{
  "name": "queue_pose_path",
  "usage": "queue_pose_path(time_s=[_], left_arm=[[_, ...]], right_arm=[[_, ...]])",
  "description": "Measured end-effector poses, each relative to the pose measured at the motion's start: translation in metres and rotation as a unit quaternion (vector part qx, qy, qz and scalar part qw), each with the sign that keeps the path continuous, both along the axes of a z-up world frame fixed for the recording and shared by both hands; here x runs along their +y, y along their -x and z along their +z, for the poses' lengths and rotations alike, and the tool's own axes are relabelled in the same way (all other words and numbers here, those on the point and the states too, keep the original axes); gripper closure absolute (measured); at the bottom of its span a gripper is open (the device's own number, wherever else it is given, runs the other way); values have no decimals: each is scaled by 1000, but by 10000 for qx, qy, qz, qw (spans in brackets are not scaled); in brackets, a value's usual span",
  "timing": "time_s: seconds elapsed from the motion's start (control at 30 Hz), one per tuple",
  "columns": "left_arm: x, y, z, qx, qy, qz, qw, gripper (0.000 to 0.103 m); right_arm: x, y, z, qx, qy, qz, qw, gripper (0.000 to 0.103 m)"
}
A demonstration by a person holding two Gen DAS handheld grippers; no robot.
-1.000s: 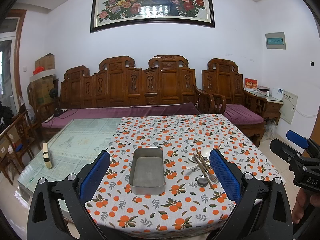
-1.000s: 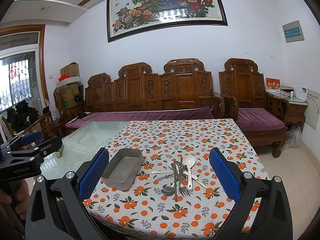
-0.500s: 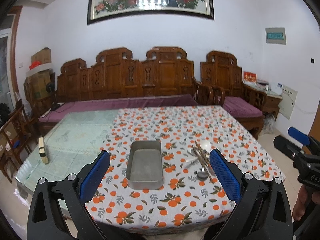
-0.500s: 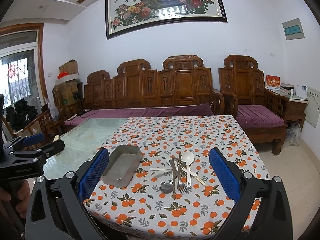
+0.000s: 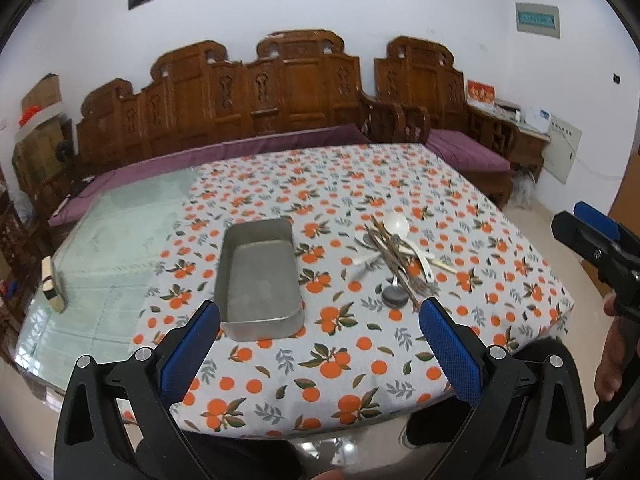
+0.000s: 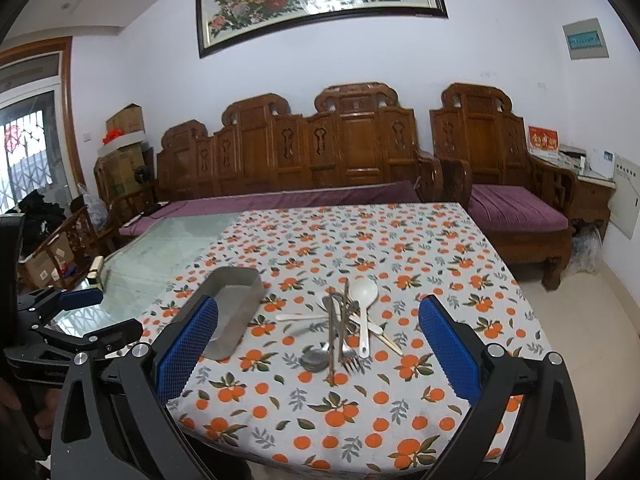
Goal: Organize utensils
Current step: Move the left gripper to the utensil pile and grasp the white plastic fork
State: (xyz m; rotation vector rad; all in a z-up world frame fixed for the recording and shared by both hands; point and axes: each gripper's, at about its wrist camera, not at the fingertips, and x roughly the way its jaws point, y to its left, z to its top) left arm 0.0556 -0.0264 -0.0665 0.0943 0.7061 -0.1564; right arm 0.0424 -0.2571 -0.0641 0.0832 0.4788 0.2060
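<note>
An empty metal tray sits on the orange-print tablecloth; it also shows in the right wrist view. To its right lies a pile of utensils: a white spoon, a fork, chopsticks and a metal spoon. My left gripper is open and empty above the table's near edge, in front of the tray. My right gripper is open and empty, in front of the pile. Each gripper shows at the edge of the other's view.
The bare glass half of the table lies left of the cloth, with a small block on it. A carved wooden sofa with purple cushions stands behind the table. An armchair stands at the right.
Both grippers have moved forward and tilted down toward the table. The tray and the utensil pile look larger and nearer. Nothing on the table has moved.
</note>
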Motion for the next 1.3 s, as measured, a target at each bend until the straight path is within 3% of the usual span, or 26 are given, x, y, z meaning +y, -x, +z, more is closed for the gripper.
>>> queue_pose_path(time_s=[0.3,0.5,0.9,1.0,1.3], left_arm=[[-8,-32,-20,223,-202,-34,9995,6],[-11,-59,-30,368,5,-345,9987,6],[-16,-117,-40,330,-1,-511,9981,6],[-19,-133,-48,426,4,-552,9976,6],[-32,-166,-75,709,45,-649,9954,7]], right_arm=[[-17,-26,-36,217,16,-72,9997,6],[-28,-57,-63,532,71,-50,9985,20],[-35,-132,-103,1026,232,0,9945,45],[-37,-152,-113,1163,117,125,9931,49],[-9,-204,-174,1841,-77,848,9792,77]])
